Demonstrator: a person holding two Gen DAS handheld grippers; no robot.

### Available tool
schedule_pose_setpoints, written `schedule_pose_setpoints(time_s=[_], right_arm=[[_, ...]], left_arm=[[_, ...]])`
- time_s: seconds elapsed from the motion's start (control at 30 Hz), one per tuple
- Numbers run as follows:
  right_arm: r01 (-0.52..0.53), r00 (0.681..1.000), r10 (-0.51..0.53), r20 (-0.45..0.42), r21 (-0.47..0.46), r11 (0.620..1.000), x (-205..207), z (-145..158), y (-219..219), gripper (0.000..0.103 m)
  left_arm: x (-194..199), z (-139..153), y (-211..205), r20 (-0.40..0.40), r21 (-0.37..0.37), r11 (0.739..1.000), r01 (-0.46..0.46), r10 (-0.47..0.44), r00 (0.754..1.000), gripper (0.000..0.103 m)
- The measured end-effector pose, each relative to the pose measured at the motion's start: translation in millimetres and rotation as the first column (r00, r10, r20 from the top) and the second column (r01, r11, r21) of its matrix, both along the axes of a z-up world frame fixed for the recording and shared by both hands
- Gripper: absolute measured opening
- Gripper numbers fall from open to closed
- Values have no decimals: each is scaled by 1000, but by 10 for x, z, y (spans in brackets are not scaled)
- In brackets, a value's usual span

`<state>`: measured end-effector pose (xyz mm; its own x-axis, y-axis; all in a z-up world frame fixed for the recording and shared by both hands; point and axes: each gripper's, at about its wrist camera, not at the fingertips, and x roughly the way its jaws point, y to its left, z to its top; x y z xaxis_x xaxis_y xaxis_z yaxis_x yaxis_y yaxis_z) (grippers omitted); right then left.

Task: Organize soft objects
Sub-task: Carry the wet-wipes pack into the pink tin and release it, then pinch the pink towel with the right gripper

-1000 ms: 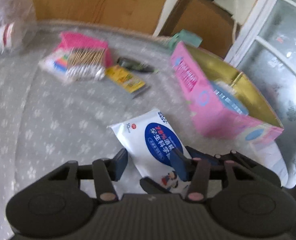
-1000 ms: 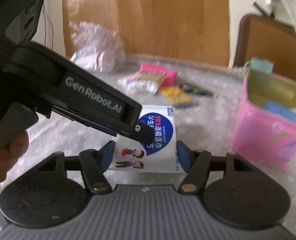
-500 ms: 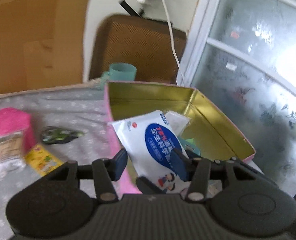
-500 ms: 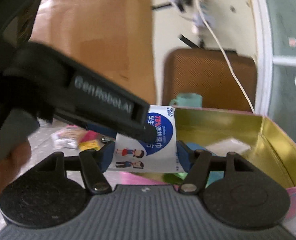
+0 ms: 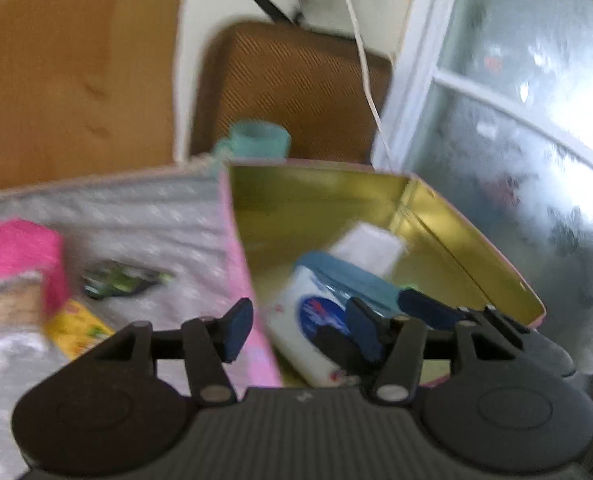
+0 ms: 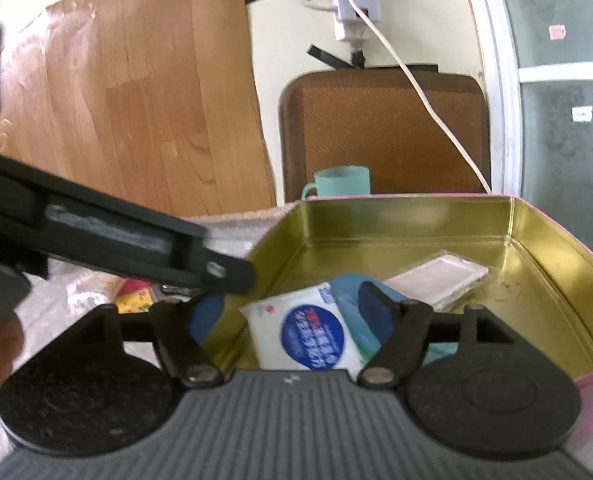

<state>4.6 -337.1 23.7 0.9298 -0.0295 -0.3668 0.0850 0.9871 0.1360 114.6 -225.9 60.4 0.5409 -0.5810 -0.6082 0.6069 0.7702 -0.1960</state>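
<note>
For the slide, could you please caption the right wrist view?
Open right gripper above a wet-wipes pack lying in the pink tin, left gripper alongside.

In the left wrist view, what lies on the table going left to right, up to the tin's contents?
Pink box → yellow packet → dark green packet → pink wall of the tin → wet wipes pack → blue pack → white packet.
</note>
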Motion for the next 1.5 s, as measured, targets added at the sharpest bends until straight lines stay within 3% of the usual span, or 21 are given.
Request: schedule_pose_setpoints(time_s=[0.1,0.23,0.37,0.53,0.67,0.7,0.8,0.93,0.97,1.0,1.03,1.07,1.17,1.23,1.3,1.37,1.5], right_arm=[[-16,999,17,42,-24,1000,-22,117,185,63],[-135,990,135,49,-1,991,50,254,551,61],[-251,968,251,-19,8,968,372,230,1012,61],[-320,940,319,-124,6,947,985,106,1587,61],[-309,935,304,-180,1,951,1595,69,1857,61],[-296,936,293,-195,13,955,1709,61,1859,61],[-195,944,206,-258,66,978,2251,-24,1786,66],[-80,899,163,-407,215,973,2854,-303,1564,72],[-58,877,178,-447,270,961,2943,-395,1513,59],[-56,859,207,-468,317,947,2981,-459,1487,31],[-59,856,217,-469,329,942,3004,-471,1528,24],[-64,866,211,-453,318,946,2971,-436,1555,14],[-96,937,168,-306,235,967,2765,-107,1676,13],[-137,975,158,-156,141,980,2532,198,1780,13],[-200,978,203,-50,71,977,2254,462,1882,13],[-263,965,263,-2,2,965,1960,614,1976,13],[-378,925,380,-7,-127,917,1318,579,2098,13]], left_arm=[[-36,99,378,52,-46,998,-52,54,997,55],[74,12,1061,77,-24,973,-228,229,970,55],[293,-286,1733,90,75,904,-420,413,906,55],[547,-657,2407,122,182,802,-569,556,822,55],[652,-806,2662,135,192,763,-617,602,787,60],[672,-849,2673,134,202,759,-619,604,785,61],[670,-849,2714,105,162,783,-601,592,799,64],[662,-858,2741,91,133,787,-602,595,798,64],[662,-861,2752,88,128,789,-601,594,799,64],[671,-859,2751,86,124,789,-601,595,799,64],[681,-859,2749,84,121,790,-602,596,799,64],[685,-860,2752,82,119,790,-601,595,799,64],[681,-856,2756,78,112,793,-599,593,801,64],[678,-856,2760,77,110,794,-598,593,801,65],[669,-856,2755,79,111,794,-597,592,802,65],[663,-856,2762,77,108,795,-596,591,803,65],[647,-854,2773,74,101,791,-603,598,798,65]])
